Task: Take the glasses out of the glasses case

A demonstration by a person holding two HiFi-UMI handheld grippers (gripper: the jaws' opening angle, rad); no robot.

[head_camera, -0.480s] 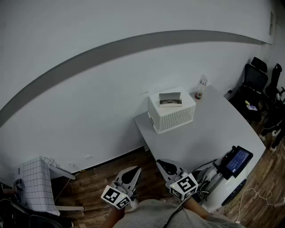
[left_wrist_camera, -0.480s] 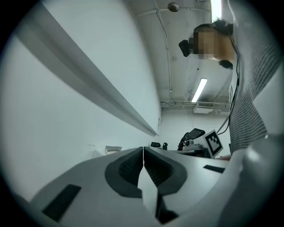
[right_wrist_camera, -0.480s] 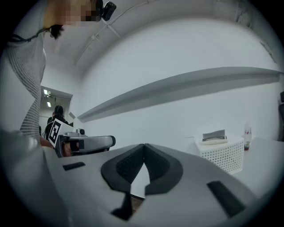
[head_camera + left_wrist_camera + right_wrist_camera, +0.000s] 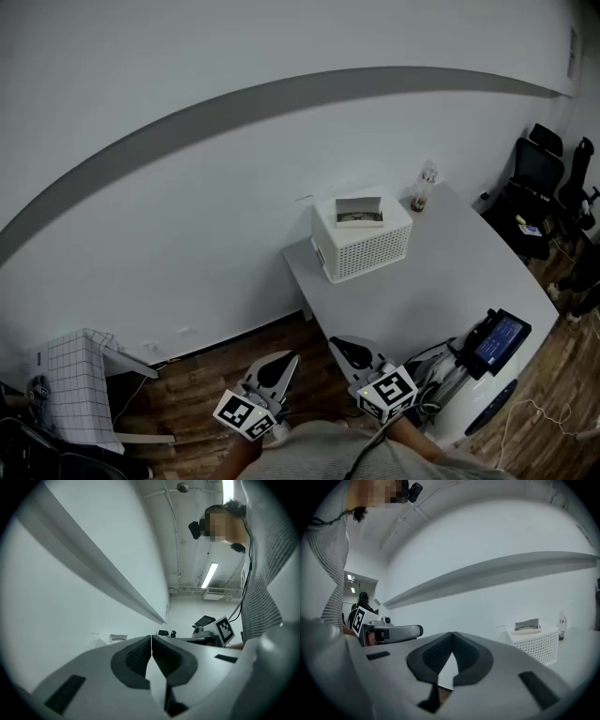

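We see both grippers low in the head view, held level and well short of the white perforated box, which is our landmark on the grey table.

- Left gripper: in its own view the jaws are pressed together with nothing between them.
- Right gripper: its own view shows the same, jaws closed tip to tip and empty.
- The two grippers sit side by side, apart from each other. Both are nearer to us than the box, and the left one is over the wood floor.

Glasses case: it rests on top of the box, open. We make out a dark shape inside that looks like the glasses, but it is too small to be sure. Neither gripper touches the case. The right gripper view also shows it on the box, off to the right of the jaws.

Other items:
- A small bottle stands on the table just right of the box, near the wall.
- A device with a lit screen is at the table edge, well in front of the box and to its right.
- Black office chairs are far right of the box.
- A checked cloth lies far left of the box, on the floor side.
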